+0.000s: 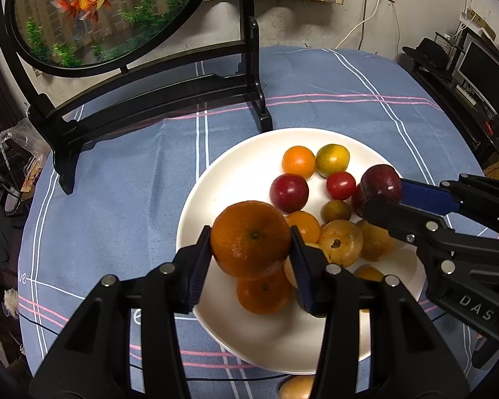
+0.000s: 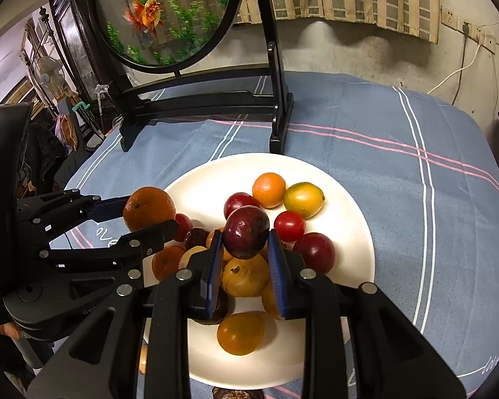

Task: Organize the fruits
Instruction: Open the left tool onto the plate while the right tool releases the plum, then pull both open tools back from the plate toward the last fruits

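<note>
My left gripper (image 1: 251,237) is shut on a large orange mandarin (image 1: 251,239) held just above the white plate (image 1: 236,169). My right gripper (image 2: 245,234) is shut on a dark red plum (image 2: 246,232), also above the plate. Each gripper shows in the other's view: the right gripper (image 1: 382,196) with the plum (image 1: 381,183) at the right, the left gripper (image 2: 146,212) with the mandarin (image 2: 149,207) at the left. Several small oranges, red plums, a cherry tomato (image 1: 341,185) and yellow-brown fruits lie on the plate (image 2: 346,212).
A black wooden stand (image 1: 163,96) with a round goldfish picture (image 1: 93,10) stands behind the plate on the blue striped tablecloth (image 1: 316,79). One yellow fruit (image 1: 297,387) lies on the cloth at the plate's near edge. Shelves and clutter surround the table.
</note>
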